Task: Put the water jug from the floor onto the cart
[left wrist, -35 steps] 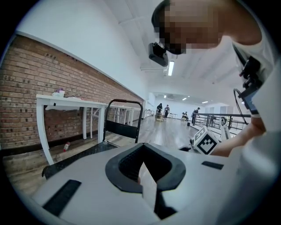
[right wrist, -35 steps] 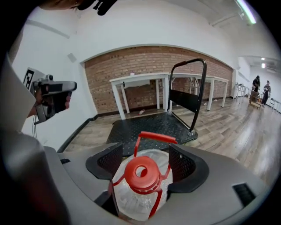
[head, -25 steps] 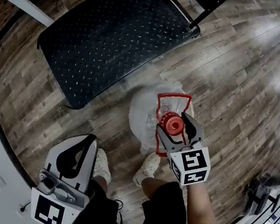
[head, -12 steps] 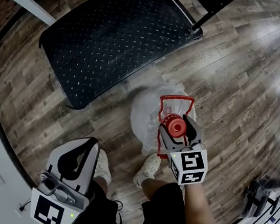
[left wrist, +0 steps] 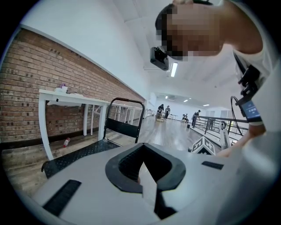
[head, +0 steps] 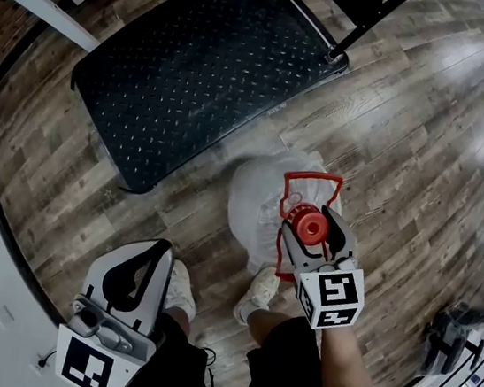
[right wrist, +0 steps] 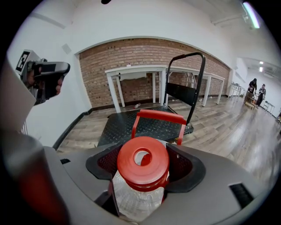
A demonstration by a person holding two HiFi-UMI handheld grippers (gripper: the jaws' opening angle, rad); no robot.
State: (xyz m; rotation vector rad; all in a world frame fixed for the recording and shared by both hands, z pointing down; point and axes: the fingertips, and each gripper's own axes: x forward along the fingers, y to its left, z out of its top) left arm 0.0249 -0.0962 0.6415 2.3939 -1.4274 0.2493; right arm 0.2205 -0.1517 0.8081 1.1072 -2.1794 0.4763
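Wood-plank floor (head: 426, 152) ran under everything, with a brick wall (right wrist: 145, 52) and a white desk (right wrist: 136, 70) far ahead of the right claw (head: 310, 228). That claw was pinching the water jug (head: 258, 204) at its neck, one jaw on each side just under the red cap (right wrist: 142, 161). The jug's long axis stood upright, cap pointing up at the head camera and the clear body hanging below the claw. Its red handle (right wrist: 158, 117) stuck out on the far side of the cap, away from the claw and toward the cart (head: 197, 66). Whether the base touched the floor could not be told, nor what the clear plastic held. The cart's black studded deck lay flat on the floor ahead of the right claw, just past the jug, with its upright push bar (right wrist: 193, 79) at the far end. The left claw (left wrist: 142, 176) was pressed together with nothing in it, held low to the left of the right claw, well apart from the jug, beside the person's shoes (head: 260, 285)
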